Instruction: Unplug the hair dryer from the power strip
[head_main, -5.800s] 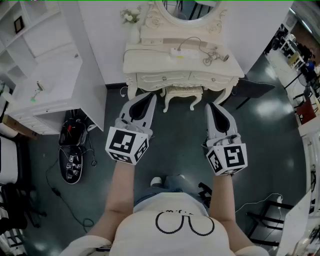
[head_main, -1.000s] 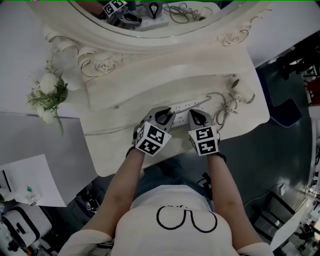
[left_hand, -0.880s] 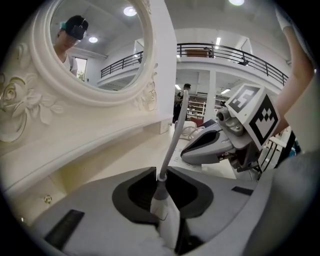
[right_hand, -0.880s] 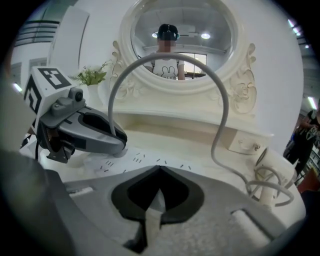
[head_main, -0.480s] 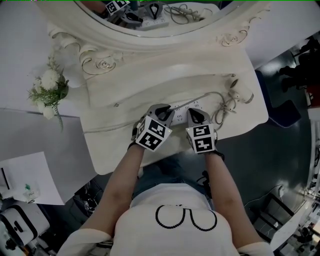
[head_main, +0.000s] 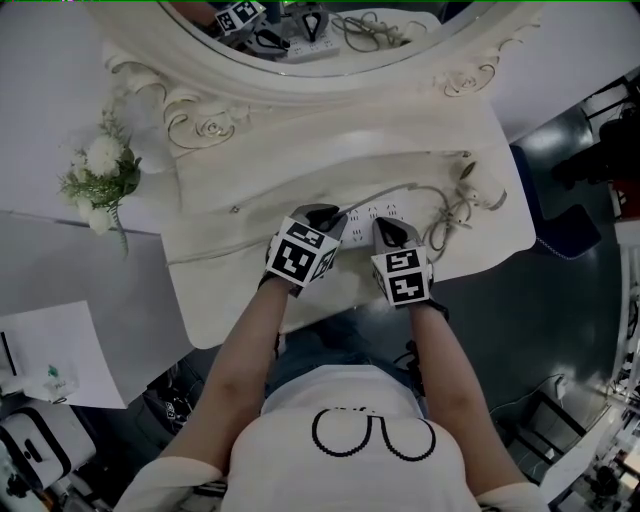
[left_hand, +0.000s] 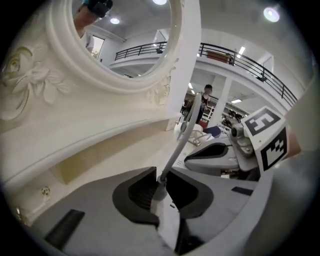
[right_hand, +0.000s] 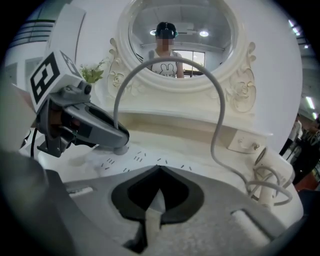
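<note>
Two claws engaged: my left claw (left_hand: 160, 175), clamped narrow on the plug (left_hand: 158, 191) between its jaws, has just rolled, probably rocking it loose, while my closed right claw (right_hand: 159, 170) pins the power strip (right_hand: 136, 158) beneath its tips.

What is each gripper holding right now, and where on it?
Left gripper clamps the plug by its cord end. Right gripper holds nothing; its fingers are together at the strip.
</note>
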